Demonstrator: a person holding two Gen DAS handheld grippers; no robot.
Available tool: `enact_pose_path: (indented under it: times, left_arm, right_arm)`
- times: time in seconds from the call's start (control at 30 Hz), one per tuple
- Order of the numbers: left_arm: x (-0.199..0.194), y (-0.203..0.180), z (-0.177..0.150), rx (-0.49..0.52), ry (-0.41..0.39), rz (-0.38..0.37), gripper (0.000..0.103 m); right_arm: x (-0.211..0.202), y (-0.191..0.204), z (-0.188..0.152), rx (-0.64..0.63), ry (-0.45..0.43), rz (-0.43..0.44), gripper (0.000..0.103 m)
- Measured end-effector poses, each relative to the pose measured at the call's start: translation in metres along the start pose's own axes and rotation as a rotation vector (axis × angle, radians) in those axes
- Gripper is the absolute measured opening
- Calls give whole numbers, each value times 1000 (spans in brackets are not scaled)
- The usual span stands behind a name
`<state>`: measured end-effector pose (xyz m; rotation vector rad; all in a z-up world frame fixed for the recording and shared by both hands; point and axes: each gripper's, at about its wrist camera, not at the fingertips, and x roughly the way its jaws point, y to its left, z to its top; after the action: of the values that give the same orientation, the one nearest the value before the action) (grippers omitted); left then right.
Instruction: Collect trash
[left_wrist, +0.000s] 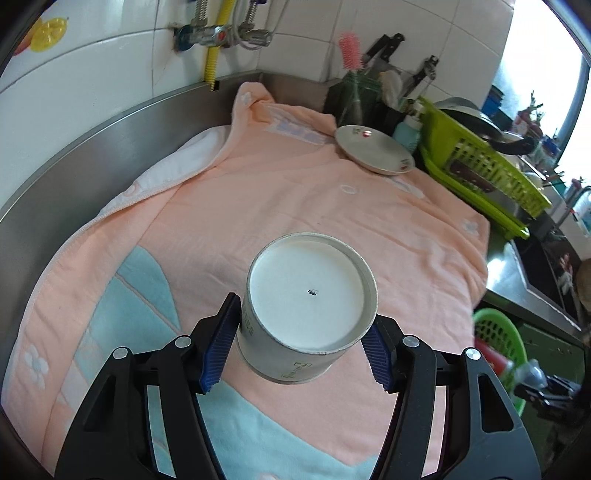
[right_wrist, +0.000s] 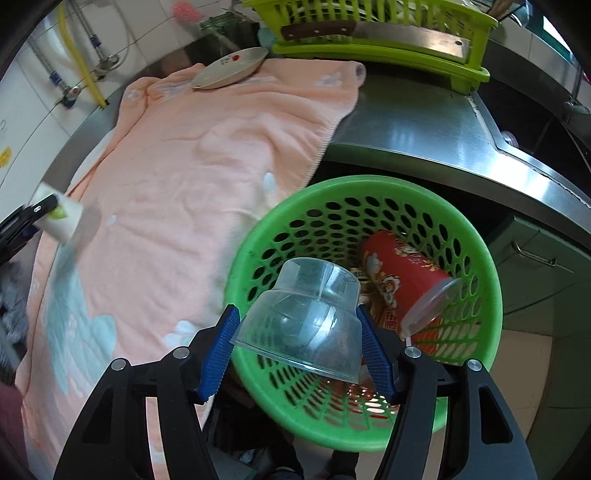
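Kitchen setting: steel counter (right_wrist: 406, 122) covered mostly by a peach towel (left_wrist: 258, 192), white tiled wall with pipes behind.

Left jaws: the left gripper (left_wrist: 301, 345) pinches a white paper cup (left_wrist: 308, 306), base toward the camera, blue pads pressed on its sides at 9 and 3 o'clock. It appears to be held clear above the towel; the right wrist view shows the same cup (right_wrist: 61, 214) at 9 o'clock, seemingly off the cloth.

Right jaws: the right gripper (right_wrist: 299, 349) clamps a clear plastic cup (right_wrist: 306, 317), upside down, over the near rim of the green basket (right_wrist: 476, 236).

Basket contents: a red printed canister (right_wrist: 402, 280) with a clear lid lies inside at 2 o'clock from the jaws; something else sits beneath it, too hidden to name.

Basket place: below and just beside the counter's front edge, at 4 o'clock in the left wrist view (left_wrist: 498, 332).

Further out: a plate (left_wrist: 375, 149) rests on the towel's far corner at 1 o'clock, beside a lime dish rack (left_wrist: 480, 166) holding a cleaver and cookware. These look like kitchenware, not trash.

Done so far: judging from the basket, at least one piece of trash is already in.

Left to do: the clear cup looks ready to be let go into the basket; the paper cup has yet to be carried across and dropped. No other loose trash shows on the towel, so the job seems near its end.
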<state>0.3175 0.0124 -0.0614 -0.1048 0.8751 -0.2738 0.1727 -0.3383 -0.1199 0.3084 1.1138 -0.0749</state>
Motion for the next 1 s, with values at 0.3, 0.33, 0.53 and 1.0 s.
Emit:
enact_pose_path:
  times: [0.3,0.33,0.53,1.0]
  left_arm:
    - [-41,-60,-38,50,9,-81,62]
    - [-43,-68,-41,57,12,-90,62]
    - [-51,-119,-61,109,24,-130,62]
    - [-17,-233,-99,187,134,-224,62]
  right_arm:
    - [13,-26,4,15,16,-4,68]
    - [12,-27,3,15,9,-5,68]
    - [-11,-34,-5,-3,-30,21,69]
    - [-75,-69,-48,-85,-125,-9,75]
